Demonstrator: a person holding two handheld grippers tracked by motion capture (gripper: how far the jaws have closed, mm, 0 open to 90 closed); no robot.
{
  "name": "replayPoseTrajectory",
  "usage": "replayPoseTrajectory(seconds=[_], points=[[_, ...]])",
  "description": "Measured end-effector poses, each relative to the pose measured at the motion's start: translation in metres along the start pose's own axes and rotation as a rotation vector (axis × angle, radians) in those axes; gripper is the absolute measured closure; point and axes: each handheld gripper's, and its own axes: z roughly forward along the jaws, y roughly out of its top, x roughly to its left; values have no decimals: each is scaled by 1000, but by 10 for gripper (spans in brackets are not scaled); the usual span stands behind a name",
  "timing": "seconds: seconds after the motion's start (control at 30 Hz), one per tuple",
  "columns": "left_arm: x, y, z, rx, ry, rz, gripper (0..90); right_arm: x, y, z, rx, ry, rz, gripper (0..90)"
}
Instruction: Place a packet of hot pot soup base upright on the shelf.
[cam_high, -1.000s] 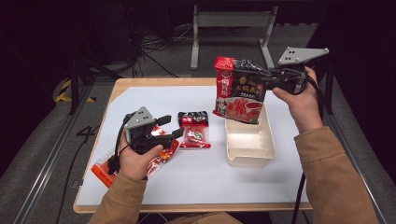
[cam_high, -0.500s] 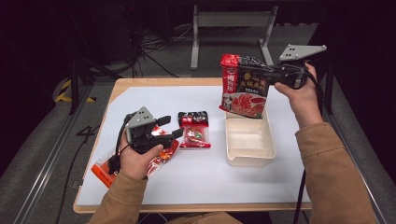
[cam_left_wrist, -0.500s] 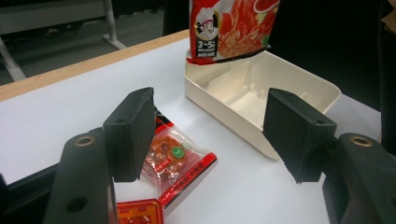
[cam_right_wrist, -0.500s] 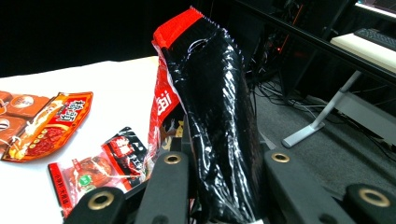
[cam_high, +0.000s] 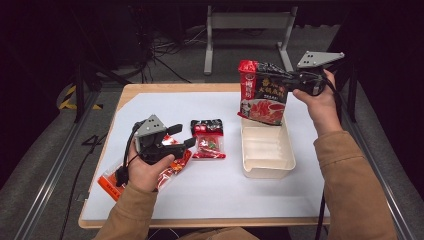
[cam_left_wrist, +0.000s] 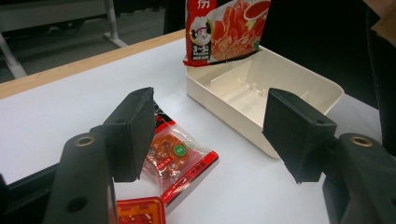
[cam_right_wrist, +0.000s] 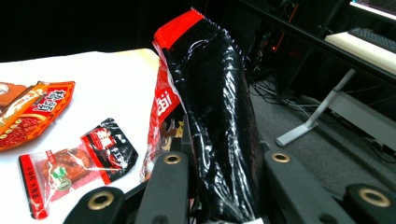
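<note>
Lowering looks like the step in hand: the right gripper (cam_high: 292, 80) holds a red-and-black seasoning bag (cam_high: 262, 92) upright over the far end of the cream tray (cam_high: 267, 167), its bottom edge just above the rim. To do it well, I would bring the bag straight down until it rests inside, tip it flat along the tray, and only then release (a tall bag let go early may topple over the wall). Its jaws are clamped on the bag's right edge. The left gripper (cam_high: 181, 136) waits, jaws wide and empty, over an orange packet (cam_high: 172, 167), near two small sachets (cam_high: 207, 138).
</note>
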Motion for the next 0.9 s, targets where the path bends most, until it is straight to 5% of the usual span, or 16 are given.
replayPoseTrajectory(seconds=[0.9], points=[[1, -1, 2, 12, -4, -6, 344, 4, -30, 8, -30, 12, -23, 763]])
